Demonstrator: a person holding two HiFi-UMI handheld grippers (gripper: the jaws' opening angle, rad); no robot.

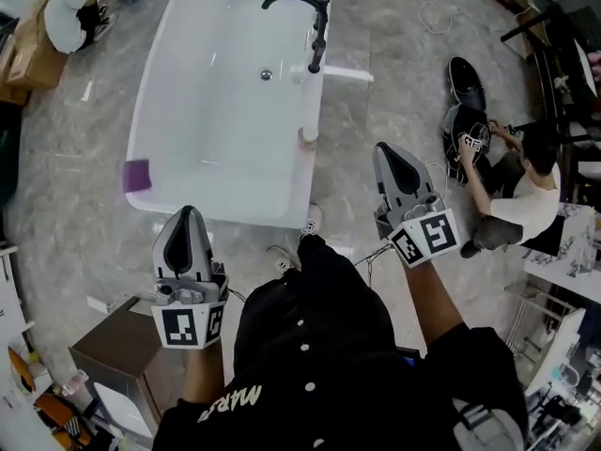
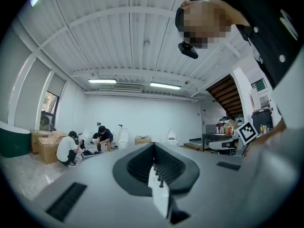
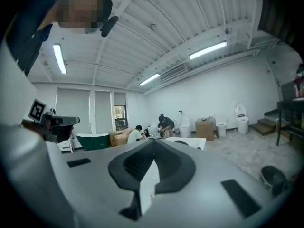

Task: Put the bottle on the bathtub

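Observation:
A white bathtub (image 1: 160, 111) lies ahead on the marble floor, with a black faucet (image 1: 317, 17) at its right rim. On that rim stands a small pale bottle-like thing (image 1: 308, 137). My left gripper (image 1: 186, 219) hovers just short of the tub's near end, shut and empty. To the right of the tub, my right gripper (image 1: 388, 153) is raised, also shut with nothing in it. In the left gripper view the left gripper (image 2: 154, 161) points level across the room with its jaws together. The right gripper (image 3: 151, 161) does the same in the right gripper view.
A purple block (image 1: 137, 175) sits on the tub's left rim. A person (image 1: 512, 191) sits on the floor at the right beside black gear. A brown cabinet (image 1: 122, 355) stands at my lower left. Cardboard boxes (image 1: 33, 50) lie at the far left.

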